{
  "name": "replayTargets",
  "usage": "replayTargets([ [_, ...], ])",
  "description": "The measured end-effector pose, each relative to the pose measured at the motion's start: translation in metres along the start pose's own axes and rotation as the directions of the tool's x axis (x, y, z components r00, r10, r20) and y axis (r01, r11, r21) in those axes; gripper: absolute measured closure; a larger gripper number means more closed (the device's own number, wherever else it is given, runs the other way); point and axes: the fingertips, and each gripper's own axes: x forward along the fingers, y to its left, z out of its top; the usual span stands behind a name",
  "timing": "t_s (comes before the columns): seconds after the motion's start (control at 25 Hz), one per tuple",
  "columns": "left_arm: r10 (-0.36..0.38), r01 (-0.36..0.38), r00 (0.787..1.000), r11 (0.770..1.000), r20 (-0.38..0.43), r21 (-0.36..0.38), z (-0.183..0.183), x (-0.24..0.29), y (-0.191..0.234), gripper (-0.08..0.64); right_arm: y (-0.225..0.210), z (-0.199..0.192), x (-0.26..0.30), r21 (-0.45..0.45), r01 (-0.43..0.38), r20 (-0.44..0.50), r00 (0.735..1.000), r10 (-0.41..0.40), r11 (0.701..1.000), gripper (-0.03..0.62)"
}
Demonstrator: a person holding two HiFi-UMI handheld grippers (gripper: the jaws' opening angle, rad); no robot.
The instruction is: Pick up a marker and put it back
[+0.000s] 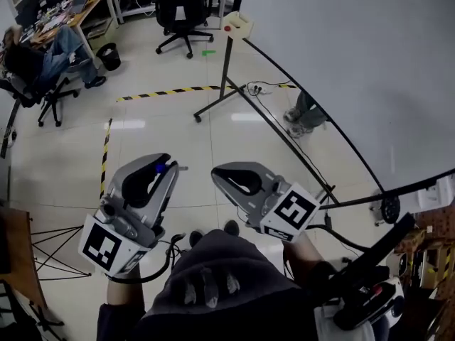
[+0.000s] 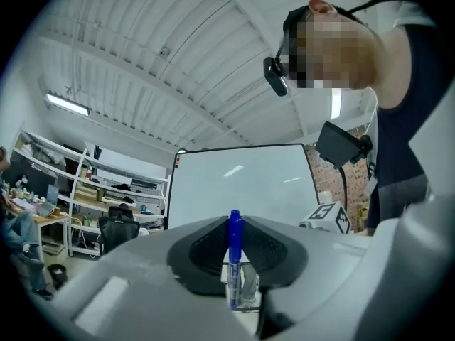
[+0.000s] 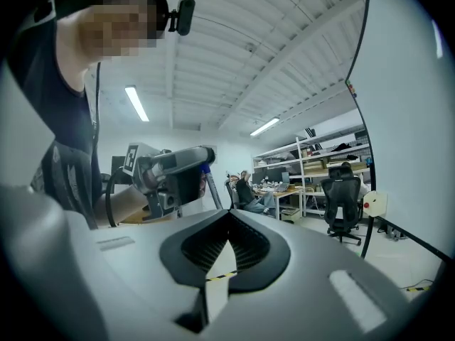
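Head view showed the whiteboard (image 1: 341, 48) filling the space ahead and to the right of the right claw (image 1: 217, 175), its dark curved edge running down past that claw's outer side. The pale floor (image 1: 163, 126) lay below both claws, with a strip of striped tape (image 1: 170, 91) across it well ahead of them. A black chair (image 1: 183, 13) stood far ahead of the left claw (image 1: 168, 164). A seated person (image 1: 43, 55) was farther off to that claw's left, with a dark bin (image 1: 109, 55) near them. A thin stand (image 1: 226, 69) with a cream box (image 1: 237, 23) on top rose well ahead of the right claw, near the whiteboard's edge. The two claws were side by side, near each other but apart, both pointing away from the wearer. In the left gripper view the left claw was pinching the marker (image 2: 234, 251). The pen stood upright between the dark pads (image 2: 202, 251), its blue end rising above the tips and its barrel running down through the gap, with the whiteboard straight ahead of the claw. In the right gripper view the right claw's jaws were pressed together at the tips with nothing between them. Only a narrow slit was left lower down, where the floor and a bit of tape showed through. The left claw appeared off to its left there, the marker's blue end at its tip.
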Motion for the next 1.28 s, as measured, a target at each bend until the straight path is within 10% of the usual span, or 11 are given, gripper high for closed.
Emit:
replayTargets([
  [1.28,-0.080,0.080,0.997,0.997,-0.006,0.010,0.005,-0.004,-0.032,0.503,0.008,0.002,-0.023,0.028,0.102,-0.003,0.995,-0.102,0.994,0.591],
])
